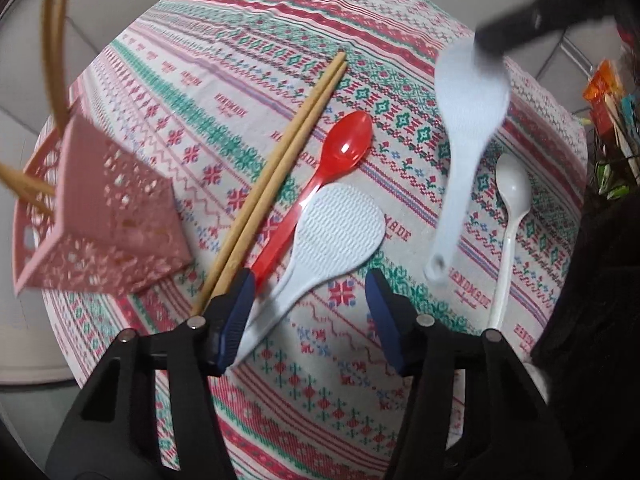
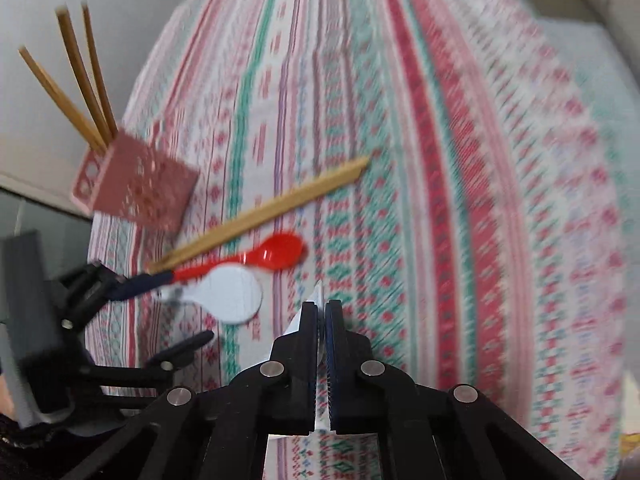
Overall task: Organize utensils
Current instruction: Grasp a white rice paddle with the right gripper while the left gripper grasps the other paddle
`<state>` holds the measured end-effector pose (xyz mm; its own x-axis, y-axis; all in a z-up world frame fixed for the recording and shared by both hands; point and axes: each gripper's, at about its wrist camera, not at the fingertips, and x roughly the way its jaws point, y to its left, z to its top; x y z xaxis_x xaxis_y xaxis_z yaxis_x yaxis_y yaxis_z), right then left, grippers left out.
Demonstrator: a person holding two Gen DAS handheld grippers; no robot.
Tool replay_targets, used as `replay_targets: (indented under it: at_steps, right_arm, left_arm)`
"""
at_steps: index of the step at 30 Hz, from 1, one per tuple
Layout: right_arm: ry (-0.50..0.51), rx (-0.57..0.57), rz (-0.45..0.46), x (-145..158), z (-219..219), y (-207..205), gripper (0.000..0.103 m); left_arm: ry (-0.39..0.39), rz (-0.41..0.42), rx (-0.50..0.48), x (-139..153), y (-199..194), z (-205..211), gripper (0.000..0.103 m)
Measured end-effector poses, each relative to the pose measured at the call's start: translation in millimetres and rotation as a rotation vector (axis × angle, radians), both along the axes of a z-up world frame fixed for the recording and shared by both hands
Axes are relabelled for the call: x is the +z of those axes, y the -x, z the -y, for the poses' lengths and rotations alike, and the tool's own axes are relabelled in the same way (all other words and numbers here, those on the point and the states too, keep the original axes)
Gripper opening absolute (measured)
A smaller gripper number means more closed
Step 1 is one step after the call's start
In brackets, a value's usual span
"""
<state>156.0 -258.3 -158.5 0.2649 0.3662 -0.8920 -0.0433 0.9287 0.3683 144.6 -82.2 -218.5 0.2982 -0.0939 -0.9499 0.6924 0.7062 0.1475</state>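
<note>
The worktop (image 1: pixel 304 400) carries a pink holder (image 1: pixel 100 216) at far left with chopsticks standing in it. The left tool (image 1: pixel 310 294), jaws apart and gripping nothing, straddles a white paddle's (image 1: pixel 340 226) handle beside loose chopsticks (image 1: pixel 280 168) and a red spoon (image 1: pixel 344 148). The right tool (image 2: pixel 322 308) is clamped on a second paddle (image 1: pixel 468 120), lifted above a white spoon (image 1: pixel 510 216).

Desk (image 1: pixel 400 32) under patterned cloth (image 1: pixel 280 400), red, green, white bands. On cloth: pink perforated holder (image 1: pixel 112 216) at left edge, chopsticks standing in it; loose chopstick pair (image 1: pixel 280 168) beside it; red spoon (image 1: pixel 336 156) next; white rice paddle (image 1: pixel 336 232) overlapping red spoon's handle; white spoon (image 1: pixel 510 216) well right.
</note>
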Motion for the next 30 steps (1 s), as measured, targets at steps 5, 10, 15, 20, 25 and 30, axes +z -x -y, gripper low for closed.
replay_targets:
  at_steps: [5,10,15,20,25,30]
  right_arm:
    - [0.009,-0.036,0.035,15.7,22.5,4.4,0.002]
    - [0.004,-0.056,0.038,19.5,38.6,8.7,0.002]
    - [-0.005,-0.059,0.034,21.0,44.8,10.2,0.002]
    - [-0.016,-0.051,0.032,23.3,45.6,11.1,0.003]
    - [-0.008,-0.048,0.045,28.3,47.9,11.8,0.003]
    - [0.009,-0.061,0.059,33.0,53.5,12.7,0.003]
  left_arm:
    - [-0.036,-0.007,-0.050,-6.8,-9.1,14.3,0.058]
    - [0.015,-0.082,-0.033,-2.4,-22.0,22.7,0.053]
    - [0.030,-0.142,-0.100,-2.5,-15.1,37.2,0.048]
    - [-0.005,-0.120,-0.147,-8.7,-12.5,43.9,0.048]
    - [-0.013,-0.103,-0.192,-14.2,-17.3,58.0,0.051]
    - [-0.008,-0.088,-0.175,-15.4,-28.3,83.2,0.051]
